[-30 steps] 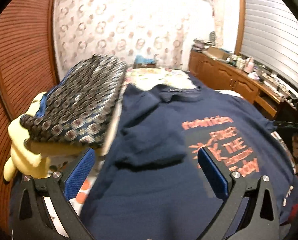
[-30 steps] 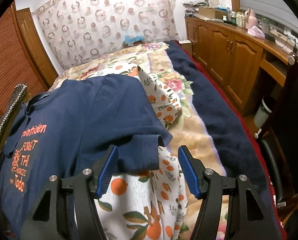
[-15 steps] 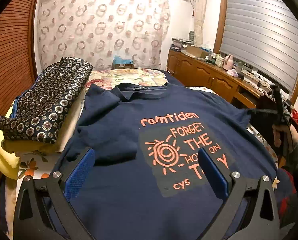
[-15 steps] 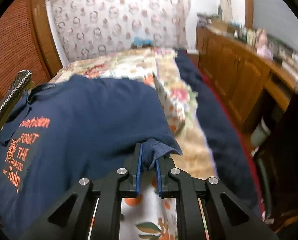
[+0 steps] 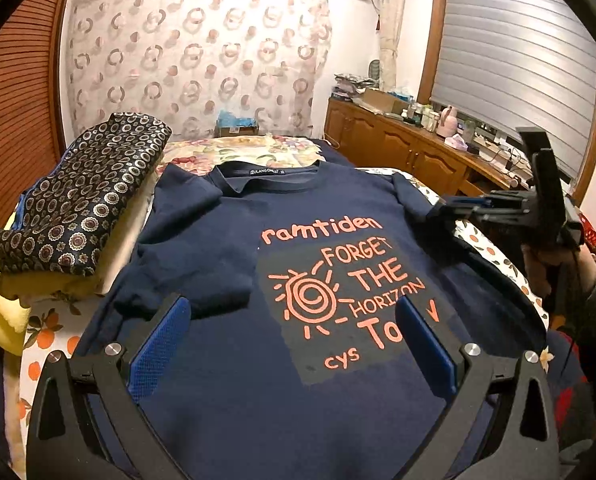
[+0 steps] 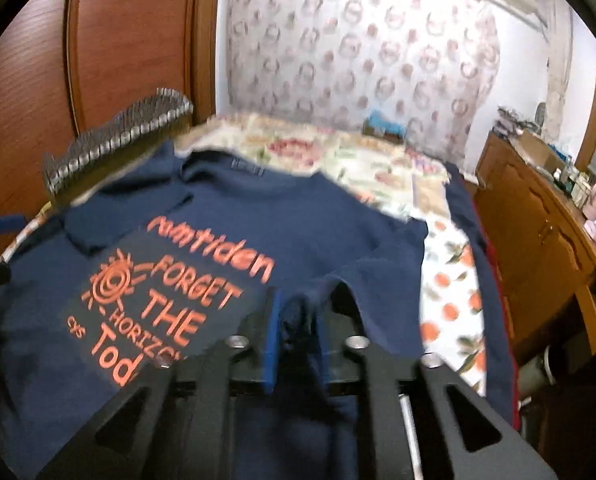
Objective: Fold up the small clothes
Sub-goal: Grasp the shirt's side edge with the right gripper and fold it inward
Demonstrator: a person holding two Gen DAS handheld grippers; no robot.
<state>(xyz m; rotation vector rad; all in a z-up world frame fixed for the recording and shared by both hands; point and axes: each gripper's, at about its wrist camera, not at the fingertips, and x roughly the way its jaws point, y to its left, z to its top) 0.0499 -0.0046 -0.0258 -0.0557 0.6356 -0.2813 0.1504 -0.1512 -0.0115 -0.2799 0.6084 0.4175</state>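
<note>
1. A navy blue cotton T-shirt [image 5: 226, 240] with orange lettering and a spiral sun print lies front up on the bed's orange-fruit patterned sheet [image 5: 46, 340], collar toward the far curtain.
2. The shirt's left sleeve [image 5: 194, 264] is folded inward onto the chest, just beside the print.
3. The left gripper [image 5: 294, 336] hangs over the shirt's lower half with its blue-padded jaws spread wide and nothing between them.
4. The right gripper [image 6: 296, 332] has the right sleeve [image 6: 298, 320] bunched between its blue pads; its jaws have just been opening a little after a tight pinch, yet the fabric sits pinched between them and lifted over the shirt's body.
5. A stack of folded clothes, topped by a dark ring-patterned garment [image 5: 78, 200] over yellow ones, sits just beside the shirt's left shoulder.
</note>
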